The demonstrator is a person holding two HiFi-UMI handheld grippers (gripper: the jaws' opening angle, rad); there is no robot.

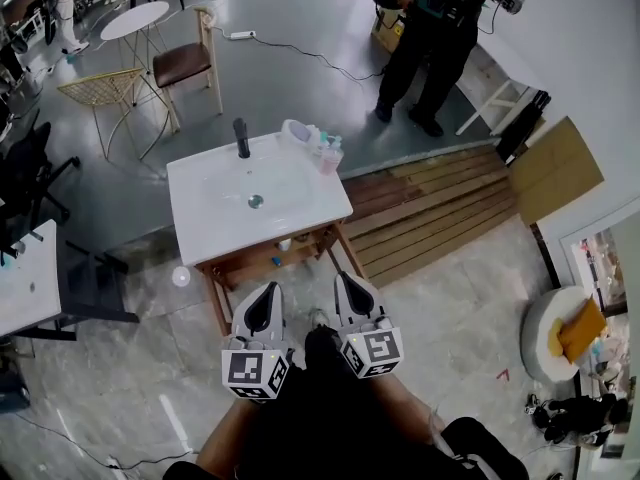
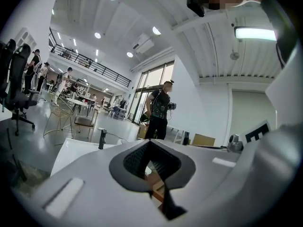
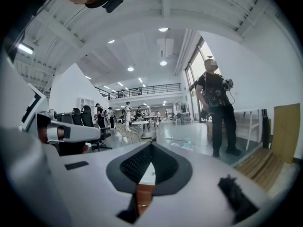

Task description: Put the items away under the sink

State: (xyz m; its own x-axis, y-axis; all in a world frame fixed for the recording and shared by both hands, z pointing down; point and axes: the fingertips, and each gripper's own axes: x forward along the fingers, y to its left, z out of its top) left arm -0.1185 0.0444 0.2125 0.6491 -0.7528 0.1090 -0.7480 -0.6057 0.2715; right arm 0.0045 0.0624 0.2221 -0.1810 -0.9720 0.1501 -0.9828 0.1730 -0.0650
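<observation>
Closest in, both grippers are empty and clamped fully shut. The left gripper and right gripper sit side by side just in front of the wooden stand, pointing roughly level at it. Each gripper's own view shows the pads meeting at the tips with nothing between them. The marker cubes only carry black-and-white square patterns, nothing you could read.

The shelf under the sink has a couple of tiny bits on it, too small to identify. Above it is the white sink top, with a black tap at its far edge.

The stuff to put away is at the far right corner of the sink top: small bottles and a white container just beside them. I can't make out any brand or label text on them.

My take: this is the reach-in stage and nothing's been moved. I'd open one set of jaws well before getting there and come over the near edge. Then grab one bottle around its body, keeping it upright, so the neighbours don't get knocked into the basin. After that, go low through the open front of the stand to the shelf.

Further back there are wooden planks on the floor and a person standing well clear.
</observation>
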